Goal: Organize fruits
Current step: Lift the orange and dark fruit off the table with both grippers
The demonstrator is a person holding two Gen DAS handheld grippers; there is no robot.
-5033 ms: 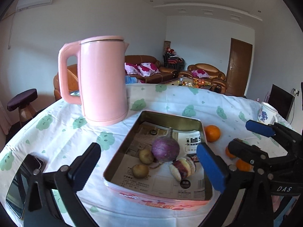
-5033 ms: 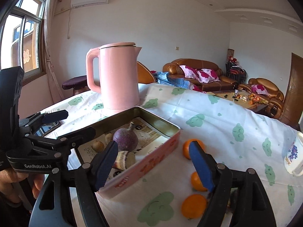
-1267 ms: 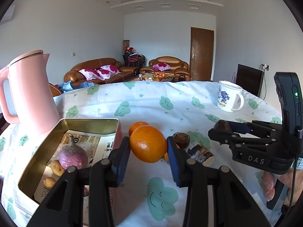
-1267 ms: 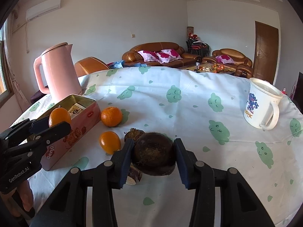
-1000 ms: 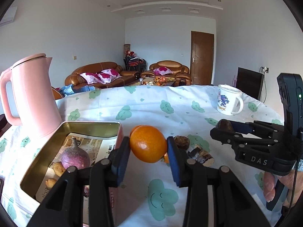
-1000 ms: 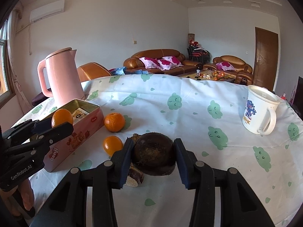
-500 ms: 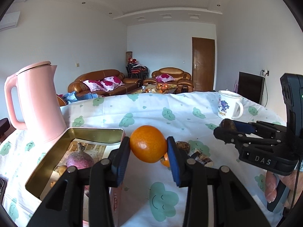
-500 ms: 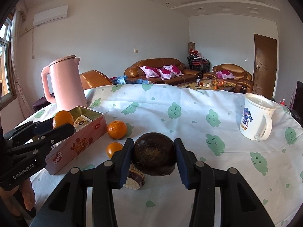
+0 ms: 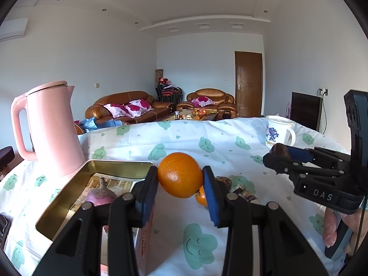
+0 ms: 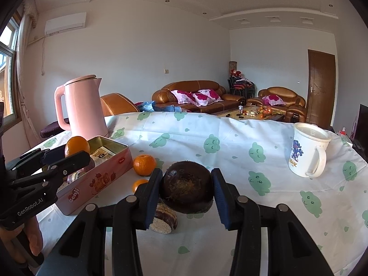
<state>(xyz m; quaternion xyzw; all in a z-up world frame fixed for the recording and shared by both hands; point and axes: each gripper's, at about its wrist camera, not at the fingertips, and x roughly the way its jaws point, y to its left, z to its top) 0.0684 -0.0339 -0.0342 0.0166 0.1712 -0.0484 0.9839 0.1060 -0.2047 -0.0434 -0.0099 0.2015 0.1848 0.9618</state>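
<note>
My left gripper [image 9: 180,185] fingers grasp an orange [image 9: 180,174] right of the tin [image 9: 66,193]; right gripper [image 10: 186,195] clenches a dark brown fruit [image 10: 186,189] (both lifted).

Glossy metal tin [image 9: 69,197], printed cloth tablecloth [image 10: 230,138], paper lining

White walls [image 10: 142,53], brown leather sofas [image 10: 193,94], wood door [image 10: 320,87], window [image 10: 9,73] w/ daylight

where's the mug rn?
The white mug stands upright on the tablecloth at the right of the right wrist view, far from the pink tin; the left wrist view shows it beyond the right claw.
</note>
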